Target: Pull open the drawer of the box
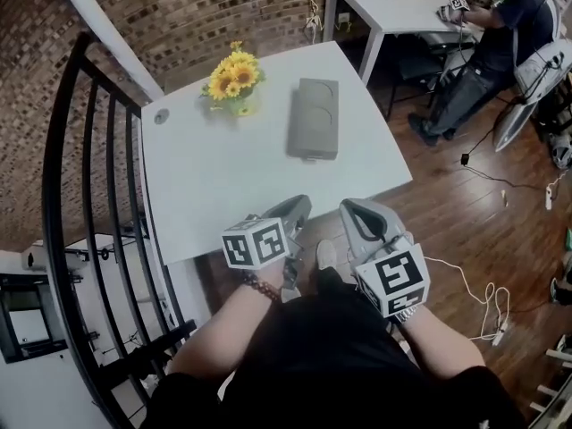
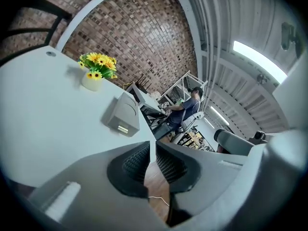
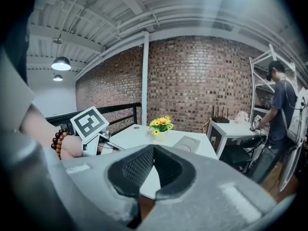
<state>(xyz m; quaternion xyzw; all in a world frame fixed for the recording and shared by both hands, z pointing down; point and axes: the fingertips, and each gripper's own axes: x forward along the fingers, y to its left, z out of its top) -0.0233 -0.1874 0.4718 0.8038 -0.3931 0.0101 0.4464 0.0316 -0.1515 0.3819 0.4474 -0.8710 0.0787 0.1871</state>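
Observation:
A grey box (image 1: 313, 119) lies flat on the white table (image 1: 206, 186), its drawer front facing the near edge. In the left gripper view the box (image 2: 124, 115) shows a pale handle slot on that closed front. Both grippers hang off the table's near edge, well short of the box. My left gripper (image 1: 299, 202) (image 2: 153, 143) is open by a narrow gap, with nothing between its jaws. To its right, my right gripper (image 1: 350, 207) (image 3: 154, 148) is shut and empty. The box (image 3: 186, 144) sits beyond it.
A vase of sunflowers (image 1: 232, 79) stands left of the box. A black railing (image 1: 89, 195) runs along the table's left side. A person (image 1: 487, 52) sits at another white desk at the back right. Cables (image 1: 483, 293) trail over the wooden floor.

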